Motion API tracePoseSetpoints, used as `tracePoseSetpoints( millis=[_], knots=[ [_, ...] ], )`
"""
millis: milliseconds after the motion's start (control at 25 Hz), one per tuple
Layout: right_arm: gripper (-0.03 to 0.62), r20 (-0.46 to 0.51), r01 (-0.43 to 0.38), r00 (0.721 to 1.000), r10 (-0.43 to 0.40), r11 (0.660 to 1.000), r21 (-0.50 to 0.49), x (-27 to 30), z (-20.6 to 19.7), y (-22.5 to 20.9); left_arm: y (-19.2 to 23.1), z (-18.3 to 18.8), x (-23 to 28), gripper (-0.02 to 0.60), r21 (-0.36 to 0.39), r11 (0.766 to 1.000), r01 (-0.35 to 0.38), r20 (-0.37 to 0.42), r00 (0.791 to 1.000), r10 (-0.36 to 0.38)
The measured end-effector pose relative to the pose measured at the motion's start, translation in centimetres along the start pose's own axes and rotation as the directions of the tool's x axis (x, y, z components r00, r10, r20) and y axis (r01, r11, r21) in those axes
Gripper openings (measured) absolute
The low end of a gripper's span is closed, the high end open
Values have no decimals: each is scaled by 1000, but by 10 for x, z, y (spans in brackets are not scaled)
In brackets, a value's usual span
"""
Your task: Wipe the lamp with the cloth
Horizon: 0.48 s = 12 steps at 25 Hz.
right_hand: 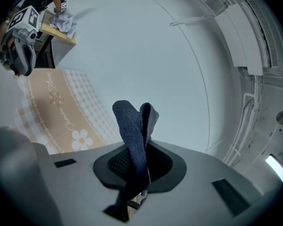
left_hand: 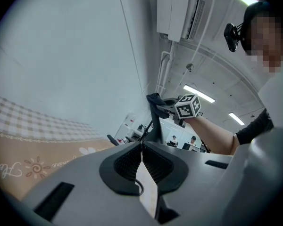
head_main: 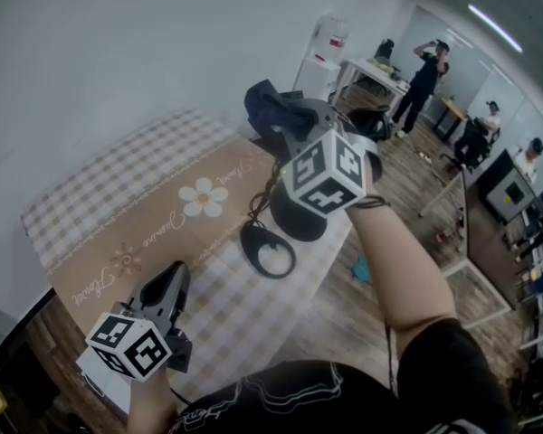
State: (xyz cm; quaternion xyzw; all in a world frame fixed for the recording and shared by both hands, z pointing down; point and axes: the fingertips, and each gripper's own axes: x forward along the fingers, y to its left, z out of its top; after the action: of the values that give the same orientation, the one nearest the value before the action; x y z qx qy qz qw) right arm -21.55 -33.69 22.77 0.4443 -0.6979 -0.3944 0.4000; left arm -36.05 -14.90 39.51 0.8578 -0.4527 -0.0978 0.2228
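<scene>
A black lamp stands near the table's right edge, with a ring-shaped base [head_main: 270, 253] and a dark rounded head [head_main: 299, 217]. My right gripper [head_main: 281, 123] is raised above the lamp, shut on a folded dark blue cloth [head_main: 264, 102]. In the right gripper view the cloth [right_hand: 134, 135] sticks up from between the shut jaws. My left gripper [head_main: 174, 277] hovers low over the table's near left part, shut with nothing in it; its pads [left_hand: 153, 161] meet. From the left gripper view I see the right gripper's cube [left_hand: 187, 106] and the cloth [left_hand: 155, 99] above the lamp's neck [left_hand: 153, 126].
The table carries a checked and tan flowered tablecloth [head_main: 118, 197] and stands against a white wall. Wood floor lies to the right. Several people, desks and a white dispenser [head_main: 330, 39] are at the back right. A wooden shelf with crumpled paper [right_hand: 61, 25] is behind the left gripper.
</scene>
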Motion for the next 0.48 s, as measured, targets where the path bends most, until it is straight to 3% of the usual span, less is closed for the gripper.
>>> tracePoseSetpoints(
  millis=[480],
  knots=[
    [54,-59,-57,997,58,998,18,13,-13,46,6,-8,1,11,-16,1000,5,-19,1000,-5]
  ],
)
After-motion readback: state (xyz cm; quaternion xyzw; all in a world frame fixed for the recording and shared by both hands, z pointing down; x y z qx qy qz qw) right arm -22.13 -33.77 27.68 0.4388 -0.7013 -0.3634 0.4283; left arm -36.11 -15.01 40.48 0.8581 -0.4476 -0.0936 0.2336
